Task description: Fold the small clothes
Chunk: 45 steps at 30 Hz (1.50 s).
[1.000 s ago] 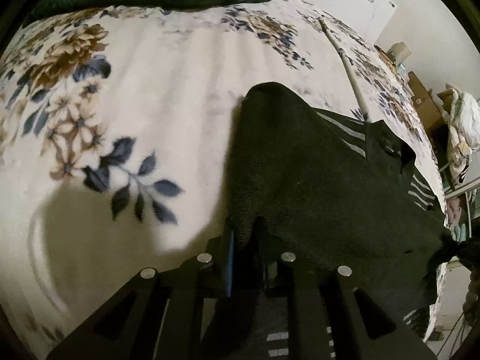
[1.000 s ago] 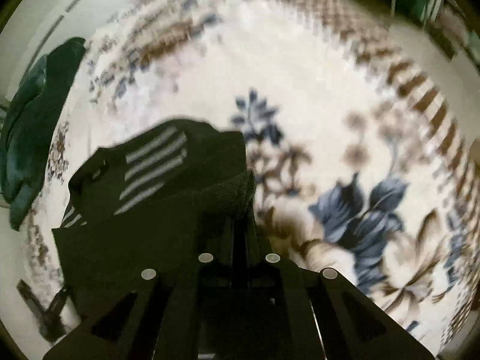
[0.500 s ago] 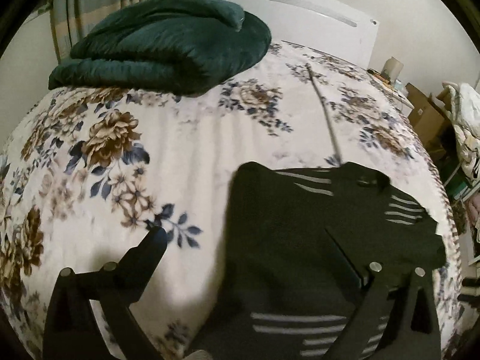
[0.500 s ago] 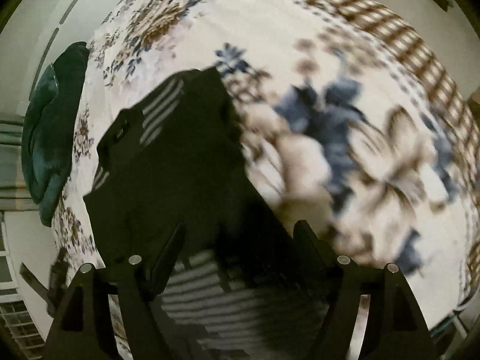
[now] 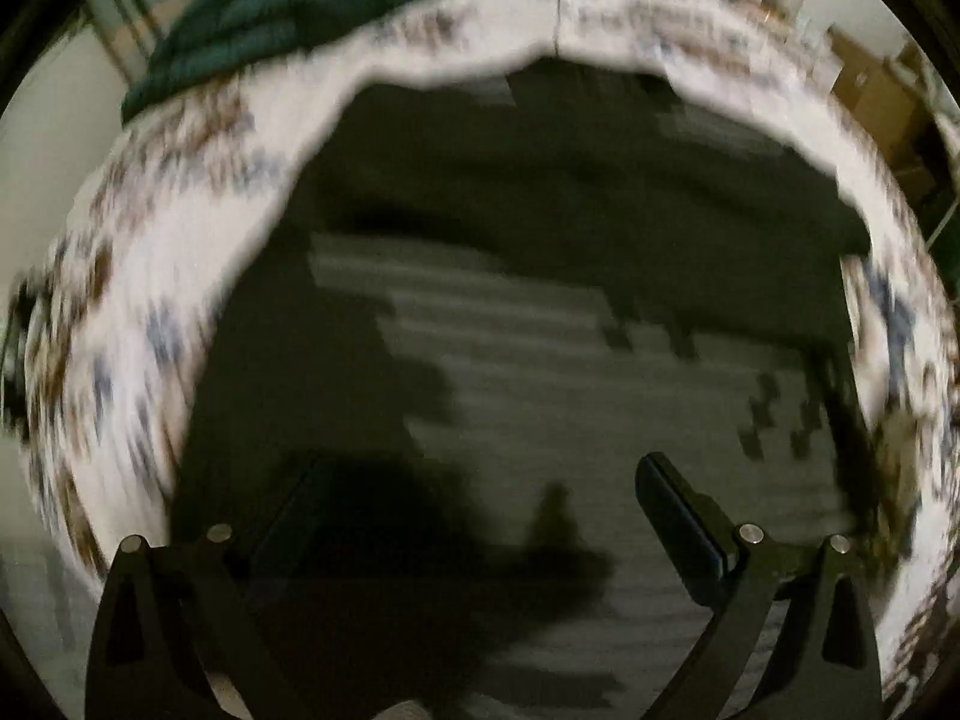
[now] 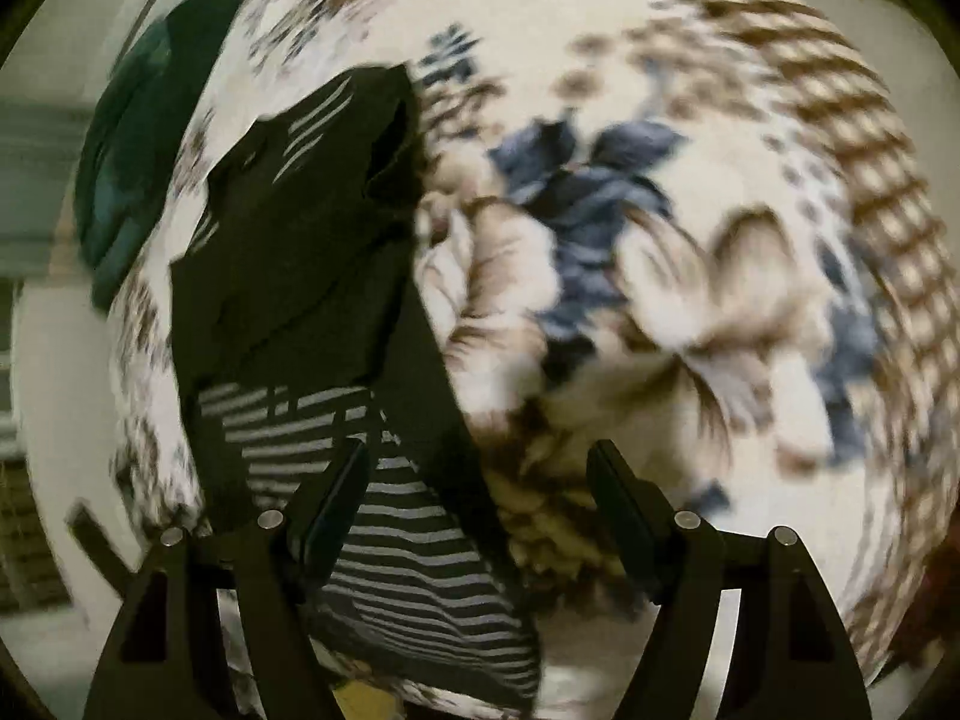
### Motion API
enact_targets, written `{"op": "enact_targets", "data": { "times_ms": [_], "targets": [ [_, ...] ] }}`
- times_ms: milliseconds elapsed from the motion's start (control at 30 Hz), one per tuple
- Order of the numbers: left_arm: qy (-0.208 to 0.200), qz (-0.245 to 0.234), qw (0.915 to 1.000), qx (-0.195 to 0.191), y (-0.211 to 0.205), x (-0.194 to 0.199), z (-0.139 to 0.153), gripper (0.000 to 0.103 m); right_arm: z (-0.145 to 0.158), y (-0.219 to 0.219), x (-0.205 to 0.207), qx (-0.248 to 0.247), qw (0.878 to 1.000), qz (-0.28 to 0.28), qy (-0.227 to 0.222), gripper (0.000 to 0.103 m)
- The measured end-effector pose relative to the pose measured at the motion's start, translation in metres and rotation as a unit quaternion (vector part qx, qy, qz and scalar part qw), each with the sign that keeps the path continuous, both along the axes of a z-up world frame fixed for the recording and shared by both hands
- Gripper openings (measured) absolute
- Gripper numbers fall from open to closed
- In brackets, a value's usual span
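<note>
A small dark garment with white stripes (image 5: 540,252) lies on the floral bedspread (image 5: 156,276); the left wrist view is blurred. My left gripper (image 5: 480,516) is open and empty, right above the garment's striped part. In the right wrist view the garment (image 6: 288,252) lies to the left, its dark top part folded over the striped lower part (image 6: 408,540). My right gripper (image 6: 480,498) is open and empty over the garment's right edge, its left finger (image 6: 330,498) above the stripes.
A folded dark green blanket (image 5: 288,6) lies at the far end of the bed, also seen in the right wrist view (image 6: 132,168). A white headboard and cardboard boxes (image 5: 870,84) stand beyond the bed on the right.
Both grippers let go of the garment's edge and opened. The garment now lies folded on the bed. Both grippers then moved back toward its striped near end.
</note>
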<state>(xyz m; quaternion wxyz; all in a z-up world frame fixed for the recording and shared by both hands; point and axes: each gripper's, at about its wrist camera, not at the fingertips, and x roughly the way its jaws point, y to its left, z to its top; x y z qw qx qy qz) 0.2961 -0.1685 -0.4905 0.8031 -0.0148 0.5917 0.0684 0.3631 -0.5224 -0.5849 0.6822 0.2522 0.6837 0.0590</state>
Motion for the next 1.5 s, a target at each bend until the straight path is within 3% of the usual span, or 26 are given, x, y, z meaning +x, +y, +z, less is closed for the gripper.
{"op": "enact_targets", "data": {
  "times_ms": [167,233,367,400,500,567,600,667,700,733,867,1000,1067,1200,1267,1333,1400,1500],
  "targets": [
    [0.047,0.011,0.9984,-0.030,-0.079,-0.062,-0.020,0.103,-0.019,-0.016,0.036,0.040,0.997,0.061,0.006,0.075],
    [0.056,-0.005,0.9980,-0.030,-0.110,-0.084,-0.026,0.103,-0.030,-0.020,0.046,0.052,0.995,0.084,0.011,0.068],
    [0.070,-0.050,0.9949,-0.052,-0.158,-0.115,-0.045,0.103,-0.062,-0.016,0.059,0.096,0.987,0.118,0.044,0.065],
    [0.077,-0.068,0.9931,-0.056,-0.170,-0.120,-0.053,0.099,-0.070,-0.012,0.063,0.106,0.985,0.126,0.048,0.065],
    [0.088,-0.102,0.9897,-0.046,-0.194,-0.124,-0.070,0.073,-0.093,0.001,0.074,0.144,0.979,0.129,0.060,0.065],
    [0.079,-0.110,0.9903,-0.028,-0.200,-0.123,-0.073,0.067,-0.106,0.012,0.081,0.165,0.976,0.125,0.067,0.065],
    [0.072,-0.109,0.9911,-0.024,-0.200,-0.121,-0.073,0.057,-0.113,0.019,0.085,0.172,0.975,0.124,0.069,0.064],
    [0.062,-0.101,0.9928,-0.019,-0.197,-0.119,-0.070,0.037,-0.118,0.032,0.089,0.177,0.974,0.128,0.063,0.053],
    [0.054,-0.097,0.9937,-0.017,-0.194,-0.119,-0.067,0.024,-0.119,0.040,0.090,0.174,0.973,0.138,0.057,0.023],
    [0.051,-0.094,0.9941,-0.018,-0.193,-0.119,-0.064,0.011,-0.120,0.047,0.090,0.172,0.973,0.147,0.053,0.003],
    [0.038,-0.089,0.9951,-0.021,-0.183,-0.113,-0.051,0.007,-0.110,0.054,0.082,0.123,0.979,0.160,0.022,0.002],
    [0.029,-0.091,0.9950,-0.028,-0.180,-0.115,-0.040,0.007,-0.089,0.014,0.074,0.083,0.989,0.122,0.005,0.001],
    [0.029,-0.088,0.9952,-0.032,-0.181,-0.115,-0.036,0.007,-0.088,0.005,0.071,0.080,0.989,0.123,0.004,0.001],
    [0.035,-0.084,0.9951,-0.038,-0.178,-0.114,-0.036,0.007,-0.091,0.021,0.085,0.082,0.980,0.178,0.031,0.003],
    [0.040,-0.081,0.9948,-0.046,-0.175,-0.115,-0.040,0.007,-0.088,0.018,0.099,0.090,0.980,0.173,0.035,0.013],
    [0.047,-0.074,0.9945,-0.058,-0.171,-0.111,-0.045,0.008,-0.079,0.000,0.117,0.087,0.986,0.141,0.014,0.043],
    [0.055,-0.069,0.9935,-0.073,-0.167,-0.105,-0.051,0.013,-0.076,-0.027,0.138,0.116,0.990,0.080,0.002,0.057],
    [0.061,-0.074,0.9916,-0.086,-0.161,-0.107,-0.064,0.032,-0.081,-0.051,0.172,0.162,0.987,0.010,-0.012,0.057]
  ]
}}
